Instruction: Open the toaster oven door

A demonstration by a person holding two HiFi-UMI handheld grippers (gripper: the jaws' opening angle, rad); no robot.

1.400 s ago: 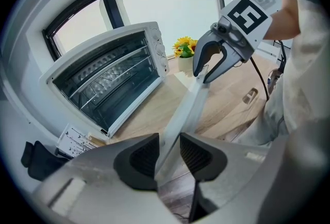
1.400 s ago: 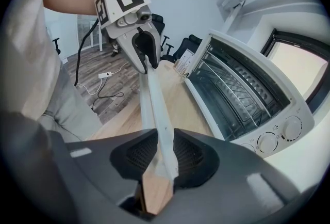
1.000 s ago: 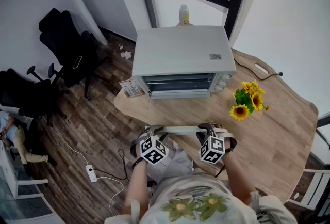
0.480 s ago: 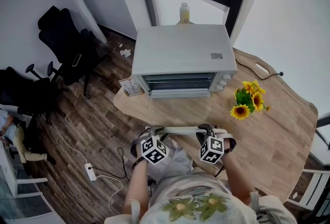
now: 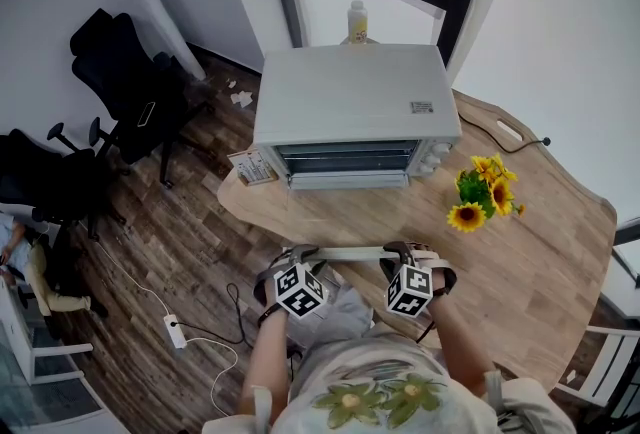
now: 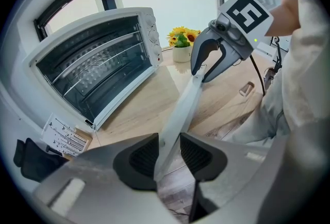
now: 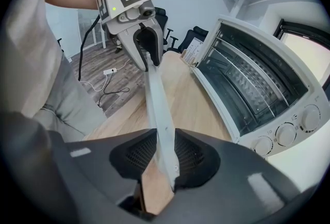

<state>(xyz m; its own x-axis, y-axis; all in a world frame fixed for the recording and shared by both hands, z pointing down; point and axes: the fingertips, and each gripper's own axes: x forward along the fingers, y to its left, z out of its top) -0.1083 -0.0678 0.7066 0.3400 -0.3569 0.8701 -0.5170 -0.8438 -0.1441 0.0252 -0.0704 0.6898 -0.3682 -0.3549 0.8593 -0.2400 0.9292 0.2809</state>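
A white toaster oven (image 5: pixel 355 97) stands at the back of the wooden table (image 5: pixel 560 252). Its dark front (image 6: pixel 93 68) shows the wire rack inside, with knobs (image 7: pixel 281 135) at its right. Near the table's front edge, a long flat pale grey strip (image 5: pixel 355 251) hangs level between both grippers. My left gripper (image 5: pixel 305 252) is shut on its left end (image 6: pixel 170 135). My right gripper (image 5: pixel 398 250) holds the other end (image 7: pixel 162 140); its jaws are opening slightly, and the pads still touch the strip.
A pot of sunflowers (image 5: pixel 482 192) stands right of the oven, and a cable (image 5: pixel 500 132) lies behind it. A leaflet (image 5: pixel 255 168) sits at the oven's left corner, a bottle (image 5: pixel 356 27) behind. Office chairs (image 5: pixel 125 82) and a power strip (image 5: pixel 176 334) are on the floor at left.
Both grippers and the strip stay where they were. Only the head view has drifted slightly.
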